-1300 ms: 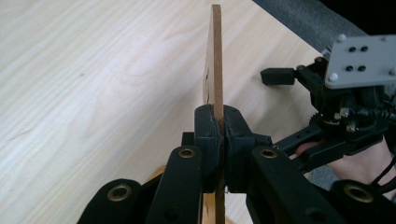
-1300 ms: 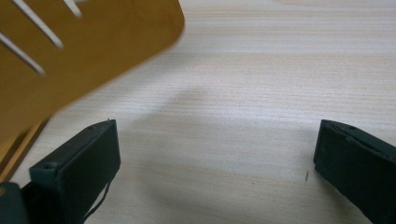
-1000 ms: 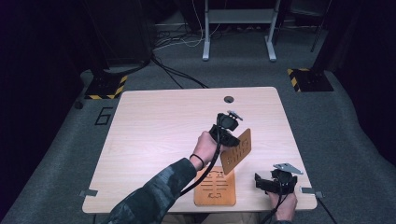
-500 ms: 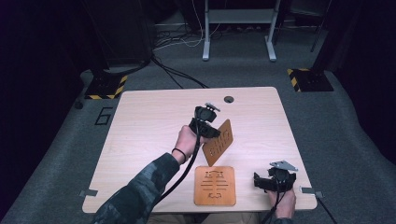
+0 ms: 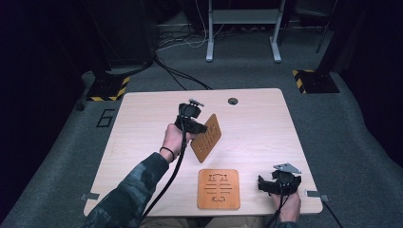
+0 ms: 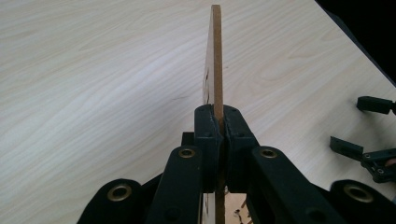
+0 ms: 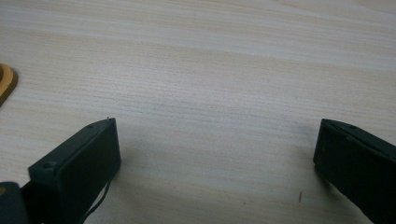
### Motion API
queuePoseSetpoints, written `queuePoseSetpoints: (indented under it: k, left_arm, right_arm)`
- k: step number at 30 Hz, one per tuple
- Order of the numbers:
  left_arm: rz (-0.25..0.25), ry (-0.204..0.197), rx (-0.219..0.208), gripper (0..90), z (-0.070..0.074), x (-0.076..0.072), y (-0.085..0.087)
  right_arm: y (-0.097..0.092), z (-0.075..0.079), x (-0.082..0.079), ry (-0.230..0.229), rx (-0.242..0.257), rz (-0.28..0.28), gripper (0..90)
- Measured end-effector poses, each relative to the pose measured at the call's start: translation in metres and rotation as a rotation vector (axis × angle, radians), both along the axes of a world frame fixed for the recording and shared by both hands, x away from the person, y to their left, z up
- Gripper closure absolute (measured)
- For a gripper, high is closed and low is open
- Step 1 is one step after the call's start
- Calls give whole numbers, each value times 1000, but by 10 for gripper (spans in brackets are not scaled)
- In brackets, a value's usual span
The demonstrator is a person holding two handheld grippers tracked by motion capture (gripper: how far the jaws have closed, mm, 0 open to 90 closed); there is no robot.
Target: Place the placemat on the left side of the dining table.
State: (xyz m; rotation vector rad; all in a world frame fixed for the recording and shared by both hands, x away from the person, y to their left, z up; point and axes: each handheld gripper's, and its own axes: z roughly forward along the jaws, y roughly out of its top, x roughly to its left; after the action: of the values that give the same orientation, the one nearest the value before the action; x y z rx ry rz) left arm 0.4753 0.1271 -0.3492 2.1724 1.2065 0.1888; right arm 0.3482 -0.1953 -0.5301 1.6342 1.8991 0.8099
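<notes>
I've got the wooden panel [image 5: 207, 137] pinched in my left gripper [image 5: 192, 124], pads pressed tight on its lower edge, thin board clamped between them. It's up off the table, tilted, long axis running from low-left near my hand up to the right in the high view, cut-out face turned toward my side. In the left gripper view it's edge-on [image 6: 216, 60], standing straight up from the jaws, pointing away across the tabletop. Slots are cut through the panel, rows of bars, but I can't read any as writing from here.

Second panel [image 5: 218, 188], same orange-brown wood w/ rounded corners, lies flat near the front edge, well apart from the held one. It has horizontal slots and small curly shapes cut in; no legible text. Its corner [image 7: 5, 81] peeks in at the left of the right gripper view.

My right gripper [image 5: 277, 184] sits at the front right corner area, jaws spread wide, nothing between them, just bare wood grain under them [image 7: 217, 140].

Table [image 5: 142, 123] is pale wood laminate, a dark round grommet hole [image 5: 232, 101] near the far edge. Floor is grey carpet w/ a "6" [image 5: 105, 118] marked beside the table's left. Yellow-black hazard-striped feet [image 5: 107, 88] at left and [image 5: 313, 80] at right, a grey metal stand [image 5: 242, 28] and loose cables behind; rest of the room is dark.
</notes>
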Motion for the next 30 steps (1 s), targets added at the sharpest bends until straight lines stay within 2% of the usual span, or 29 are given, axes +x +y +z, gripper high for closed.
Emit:
queuePoseSetpoints:
  k: [6, 9, 11, 12, 22, 28, 30]
  left_arm:
    - [49, 1, 11, 863, -1, 8, 21]
    - [93, 6, 18, 863, -2, 14, 40]
    - [105, 9, 18, 863, -2, 15, 44]
    - [129, 12, 20, 863, -3, 17, 53]
    - [217, 38, 6, 863, -6, 26, 86]
    - [251, 44, 19, 863, -8, 29, 103]
    - [287, 49, 17, 863, -10, 30, 114]
  right_arm:
    - [0, 0, -1, -2, 1, -6, 1]
    - [0, 0, -1, -2, 1, -7, 1]
    - [0, 0, -1, -2, 1, -7, 1]
    - [0, 0, -1, -2, 1, -9, 2]
    - [0, 0, -1, -5, 6, -18, 10]
    - [0, 0, -1, -7, 5, -18, 10]
    - [0, 0, -1, -6, 5, -18, 10]
